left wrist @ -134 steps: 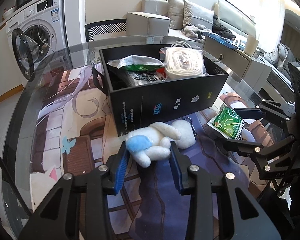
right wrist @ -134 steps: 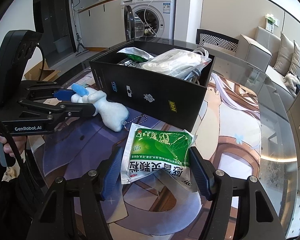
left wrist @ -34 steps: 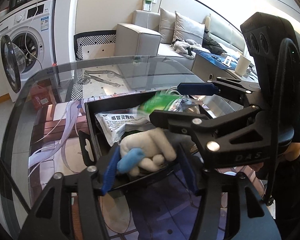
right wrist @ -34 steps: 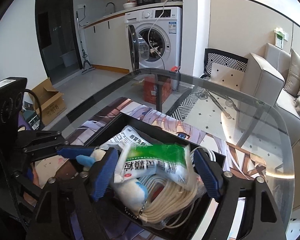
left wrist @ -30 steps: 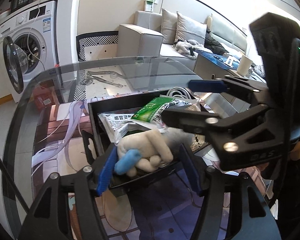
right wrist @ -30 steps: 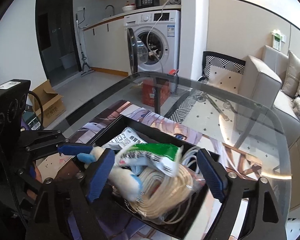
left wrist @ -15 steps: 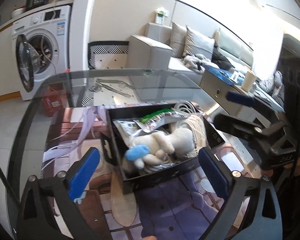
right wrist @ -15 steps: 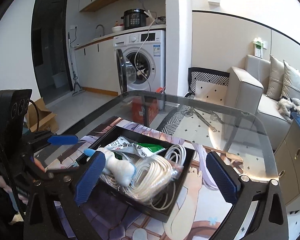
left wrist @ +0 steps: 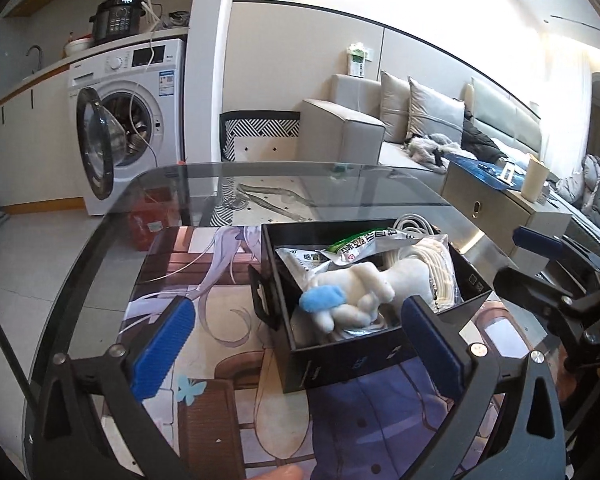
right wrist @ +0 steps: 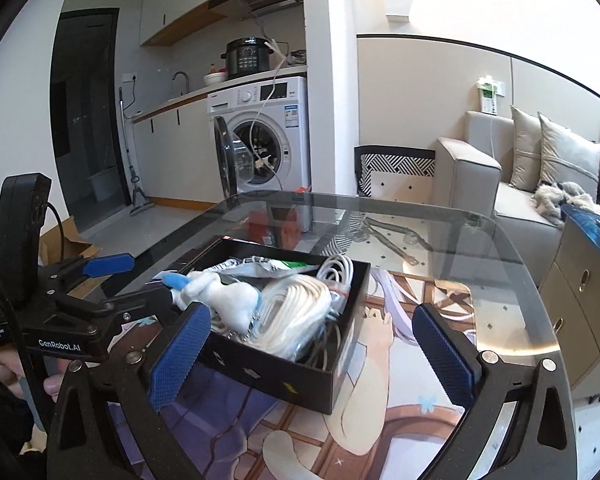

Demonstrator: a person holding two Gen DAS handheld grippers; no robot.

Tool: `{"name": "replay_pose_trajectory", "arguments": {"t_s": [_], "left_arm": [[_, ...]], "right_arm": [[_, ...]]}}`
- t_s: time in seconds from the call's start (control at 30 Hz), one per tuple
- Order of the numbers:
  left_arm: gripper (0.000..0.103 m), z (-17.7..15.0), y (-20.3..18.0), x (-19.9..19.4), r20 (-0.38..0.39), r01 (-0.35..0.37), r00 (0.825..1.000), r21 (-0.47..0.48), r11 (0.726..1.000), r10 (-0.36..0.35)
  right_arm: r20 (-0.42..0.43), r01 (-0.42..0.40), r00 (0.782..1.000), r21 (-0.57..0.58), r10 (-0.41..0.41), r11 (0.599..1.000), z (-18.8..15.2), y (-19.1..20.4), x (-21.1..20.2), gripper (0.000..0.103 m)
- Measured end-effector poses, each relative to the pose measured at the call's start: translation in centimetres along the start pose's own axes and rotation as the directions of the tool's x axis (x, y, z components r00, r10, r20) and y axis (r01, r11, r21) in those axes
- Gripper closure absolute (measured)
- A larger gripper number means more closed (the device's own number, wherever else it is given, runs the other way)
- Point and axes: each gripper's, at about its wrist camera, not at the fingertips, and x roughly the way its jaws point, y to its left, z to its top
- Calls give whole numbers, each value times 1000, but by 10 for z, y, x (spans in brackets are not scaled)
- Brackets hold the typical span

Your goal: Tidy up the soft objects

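Note:
A black box stands on the glass table. Inside lie a white plush toy with a blue ear, a green and white packet and a bagged coil of white cord. My left gripper is wide open and empty, raised above the table on the near side of the box. My right gripper is wide open and empty, raised above the box's near side. Each gripper shows in the other's view, the right and the left.
A printed mat covers the glass table under the box. A washing machine with its door open, a patterned chair and a sofa stand beyond the table. A cabinet is at the right.
Both grippers let go of their loads into the box: the plush from the left, the green packet from the right. Both then opened wide and drew back and up.

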Motion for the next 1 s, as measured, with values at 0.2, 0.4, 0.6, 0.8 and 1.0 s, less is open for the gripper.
{"name": "replay_pose_trajectory", "arguments": {"t_s": [0.2,0.4,0.6,0.8,1.0], "left_arm": [[0,-3,-7,-1,40,-32,999,27,999,31],[0,-5,-14,2,54,-44,998,51,998,41],[0,-9,-18,1,81,-55,995,63,997,50],[0,-11,-19,1,103,-82,992,72,994,74],[0,-13,-20,2,115,-90,990,75,993,81]], "right_arm": [[25,15,1000,-1,-15,1000,-11,2,-3,1],[51,24,998,-9,-24,1000,-19,6,-7,1],[88,40,995,11,-41,999,-25,4,-12,1],[107,23,994,14,-25,1000,-29,4,-12,1],[133,22,991,14,-23,1000,-31,3,-15,1]]}}
